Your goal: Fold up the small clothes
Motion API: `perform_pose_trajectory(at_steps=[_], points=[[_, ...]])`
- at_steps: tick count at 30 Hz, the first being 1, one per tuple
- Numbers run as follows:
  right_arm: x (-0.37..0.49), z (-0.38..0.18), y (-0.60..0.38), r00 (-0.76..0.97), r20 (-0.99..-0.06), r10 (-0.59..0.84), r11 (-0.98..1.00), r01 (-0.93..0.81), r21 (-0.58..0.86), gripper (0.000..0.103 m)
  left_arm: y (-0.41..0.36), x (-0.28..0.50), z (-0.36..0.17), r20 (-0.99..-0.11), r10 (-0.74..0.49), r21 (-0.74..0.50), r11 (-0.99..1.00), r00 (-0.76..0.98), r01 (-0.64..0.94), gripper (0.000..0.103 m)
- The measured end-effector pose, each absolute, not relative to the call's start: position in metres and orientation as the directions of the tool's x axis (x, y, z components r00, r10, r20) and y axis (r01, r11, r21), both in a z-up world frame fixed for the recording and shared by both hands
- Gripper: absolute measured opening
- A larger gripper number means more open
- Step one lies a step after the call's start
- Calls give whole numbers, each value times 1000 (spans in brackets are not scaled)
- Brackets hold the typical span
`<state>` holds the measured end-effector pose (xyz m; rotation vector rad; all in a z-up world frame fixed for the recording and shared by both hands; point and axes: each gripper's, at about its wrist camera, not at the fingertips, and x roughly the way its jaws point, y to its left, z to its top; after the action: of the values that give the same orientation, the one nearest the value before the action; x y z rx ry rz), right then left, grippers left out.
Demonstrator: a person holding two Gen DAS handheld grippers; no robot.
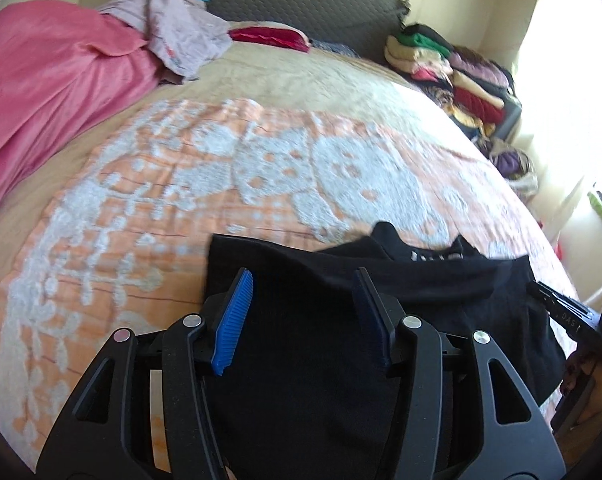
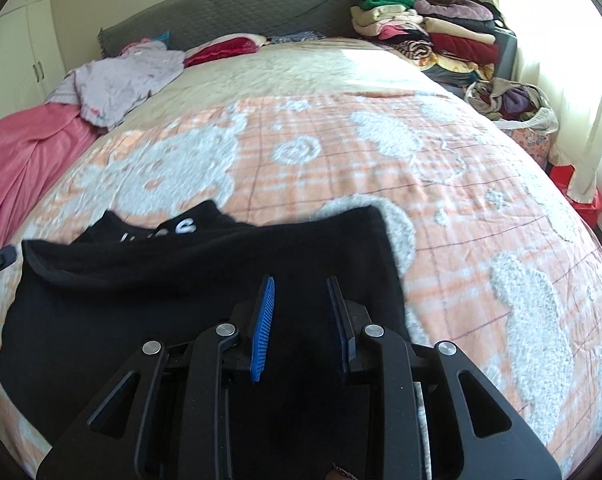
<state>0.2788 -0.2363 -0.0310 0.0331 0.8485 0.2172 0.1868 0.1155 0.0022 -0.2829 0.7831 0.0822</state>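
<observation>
A black garment (image 1: 341, 320) with white lettering near its far edge lies partly folded on the orange and white bedspread (image 1: 221, 168). It also shows in the right wrist view (image 2: 181, 300). My left gripper (image 1: 301, 284) is open and hovers over the garment's left part, with nothing between its blue pads. My right gripper (image 2: 301, 292) is open over the garment's right part, also empty. The right gripper's body shows at the right edge of the left wrist view (image 1: 569, 312).
A pink blanket (image 1: 49, 88) and a lilac heap of clothes (image 1: 181, 32) lie at the bed's far left. A stack of folded clothes (image 2: 433, 36) stands at the far right by the grey headboard (image 2: 229, 8). A bag of clothes (image 2: 513, 104) sits beside the bed.
</observation>
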Motion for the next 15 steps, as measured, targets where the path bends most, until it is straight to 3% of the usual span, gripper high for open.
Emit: perform_pose_trajectory(at_steps=[5, 9, 15], points=[[279, -30, -260, 652, -737, 179, 984, -120, 133, 26, 140, 171, 4, -690, -21, -271, 934, 723, -232, 46], [278, -32, -277, 649, -739, 180, 983, -96, 155, 36, 152, 167, -7, -714, -8, -268, 927, 700, -262, 47], [283, -37, -285, 629, -744, 226, 973, -114, 199, 37, 153, 172, -24, -740, -19, -259, 931, 673, -258, 46]])
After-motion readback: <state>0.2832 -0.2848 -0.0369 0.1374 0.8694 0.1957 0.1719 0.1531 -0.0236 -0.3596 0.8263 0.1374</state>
